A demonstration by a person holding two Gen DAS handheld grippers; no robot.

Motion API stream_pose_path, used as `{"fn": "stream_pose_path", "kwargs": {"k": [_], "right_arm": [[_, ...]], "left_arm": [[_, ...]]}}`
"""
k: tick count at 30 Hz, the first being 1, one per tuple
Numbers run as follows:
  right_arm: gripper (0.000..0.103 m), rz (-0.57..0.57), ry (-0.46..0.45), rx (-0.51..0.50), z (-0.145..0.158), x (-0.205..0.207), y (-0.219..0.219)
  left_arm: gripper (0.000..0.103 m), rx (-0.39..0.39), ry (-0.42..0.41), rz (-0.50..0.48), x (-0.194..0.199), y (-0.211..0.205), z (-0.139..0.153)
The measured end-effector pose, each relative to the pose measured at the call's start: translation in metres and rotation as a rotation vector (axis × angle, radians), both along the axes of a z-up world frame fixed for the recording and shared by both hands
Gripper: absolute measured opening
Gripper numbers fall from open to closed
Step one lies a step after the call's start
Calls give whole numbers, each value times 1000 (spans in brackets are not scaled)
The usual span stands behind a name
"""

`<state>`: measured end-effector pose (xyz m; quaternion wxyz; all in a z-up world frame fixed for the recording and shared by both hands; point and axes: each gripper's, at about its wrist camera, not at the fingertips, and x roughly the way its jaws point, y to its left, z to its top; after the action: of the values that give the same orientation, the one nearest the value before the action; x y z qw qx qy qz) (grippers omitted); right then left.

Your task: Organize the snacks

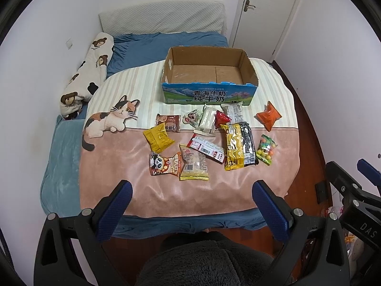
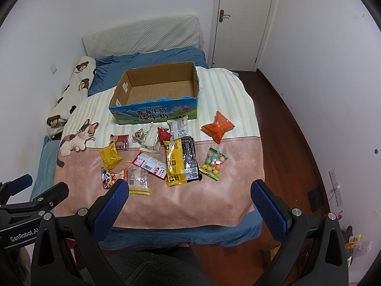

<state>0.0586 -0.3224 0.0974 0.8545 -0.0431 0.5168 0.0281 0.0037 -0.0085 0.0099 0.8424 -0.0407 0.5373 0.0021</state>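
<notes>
Several snack packets lie scattered on a blanket on the bed, in front of an empty open cardboard milk box [image 1: 247, 88] [image 2: 123, 90]. Among them are an orange bag [image 1: 268, 116] [image 2: 218, 126], a yellow-and-black pack [image 1: 239, 145] [image 2: 182, 162], a candy-ball bag [image 1: 266, 149] [image 2: 213, 163], a yellow bag [image 1: 157, 140] [image 2: 110, 155] and a panda packet [image 1: 164, 164] [image 2: 110, 177]. My left gripper [image 1: 191, 193] is open and empty, held back above the bed's near edge. My right gripper [image 2: 189, 191] is open and empty, also short of the snacks.
A bear-print pillow [image 1: 87, 74] [image 2: 69, 93] lies along the left wall. A white door [image 1: 266, 12] [image 2: 243, 19] stands at the back right. Dark wood floor [image 2: 293, 124] runs right of the bed. My lap in dark fleece [image 1: 202, 262] is below the grippers.
</notes>
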Motion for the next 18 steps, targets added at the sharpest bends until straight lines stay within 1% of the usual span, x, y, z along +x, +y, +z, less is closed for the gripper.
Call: {"fn": "stream_pose_path", "kwargs": {"k": [18], "right_arm": [[103, -1, 1, 2, -1, 3, 2]], "left_arm": [[103, -9, -5, -1, 3, 4, -1]]}}
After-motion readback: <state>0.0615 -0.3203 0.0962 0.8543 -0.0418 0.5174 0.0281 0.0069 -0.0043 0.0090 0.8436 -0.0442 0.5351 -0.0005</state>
